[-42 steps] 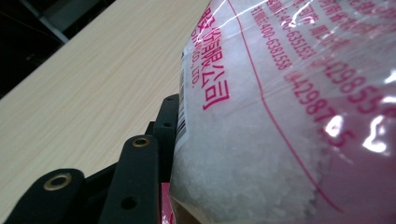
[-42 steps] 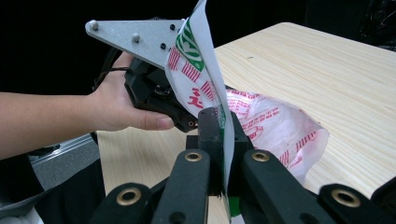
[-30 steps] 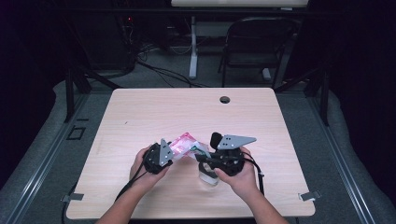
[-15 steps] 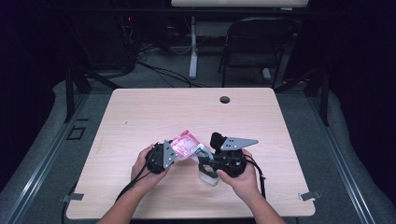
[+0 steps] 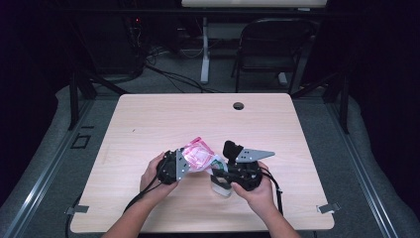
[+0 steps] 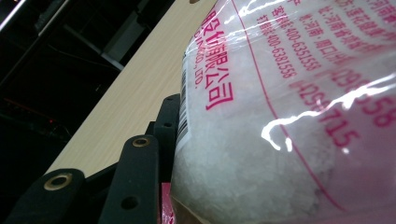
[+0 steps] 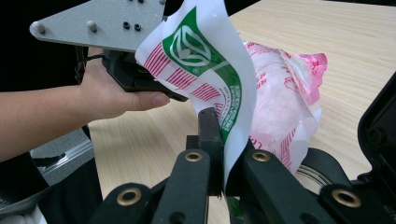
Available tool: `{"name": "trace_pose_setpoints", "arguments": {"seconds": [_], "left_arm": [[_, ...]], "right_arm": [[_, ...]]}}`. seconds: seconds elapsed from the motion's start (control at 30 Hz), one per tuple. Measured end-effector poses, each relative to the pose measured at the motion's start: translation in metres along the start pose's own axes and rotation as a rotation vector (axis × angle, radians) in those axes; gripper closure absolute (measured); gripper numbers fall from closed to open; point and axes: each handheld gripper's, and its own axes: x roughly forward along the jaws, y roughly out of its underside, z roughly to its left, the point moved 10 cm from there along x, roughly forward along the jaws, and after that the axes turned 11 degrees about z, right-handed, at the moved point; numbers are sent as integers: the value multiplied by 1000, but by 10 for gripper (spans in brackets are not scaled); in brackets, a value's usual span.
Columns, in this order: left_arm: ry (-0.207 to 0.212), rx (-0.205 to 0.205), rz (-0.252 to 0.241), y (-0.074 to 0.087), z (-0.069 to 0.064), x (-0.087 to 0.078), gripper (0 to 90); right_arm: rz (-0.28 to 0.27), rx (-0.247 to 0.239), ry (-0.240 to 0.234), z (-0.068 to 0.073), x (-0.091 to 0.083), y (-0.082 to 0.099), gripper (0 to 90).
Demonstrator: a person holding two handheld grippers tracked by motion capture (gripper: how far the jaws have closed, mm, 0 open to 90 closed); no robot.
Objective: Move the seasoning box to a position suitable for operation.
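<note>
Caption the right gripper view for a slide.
Right gripper pinches the green-and-white printed edge of a pink plastic bag.

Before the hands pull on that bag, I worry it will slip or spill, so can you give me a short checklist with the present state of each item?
1. Right tongs shut on the green-and-white flap of the bag: ok, the flap is pinched between the jaws.
2. Left tongs grip the pink-printed bag: ok, the bag sits against the jaw, held above the table.
3. Bag sealed: cannot tell, no opening can be made out.
4. White grains inside the bag, none spilled on the table: ok.
5. Small clear container under the right hand, out of the way: not ok, it stands right below the bag.
</note>
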Motion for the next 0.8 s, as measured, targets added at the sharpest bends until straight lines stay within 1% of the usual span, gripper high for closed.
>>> {"name": "trace_pose_setpoints", "arguments": {"seconds": [0.1, 0.23, 0.4, 0.57, 0.7, 0.77, 0.8], "left_arm": [[-9, 3, 1, 0, 0, 0, 629], [-25, 16, -3, -1, 0, -1, 630], [-32, 13, -7, -3, 0, -2, 630], [-45, 16, -13, -7, 0, -3, 631], [-67, 26, -23, -11, 2, -4, 632], [-73, 32, -19, -12, 2, -6, 632], [-80, 32, -27, -13, 3, -6, 632]], "right_arm": [[6, 4, 5, -2, 1, 2, 900], [10, 20, 13, -4, 3, 6, 900], [8, 42, 18, -6, 4, 9, 900], [11, 42, 25, -9, 3, 11, 900], [21, 33, 37, -12, 2, 12, 900], [21, 37, 38, -12, 1, 12, 900], [20, 37, 41, -13, 1, 12, 900]]}}
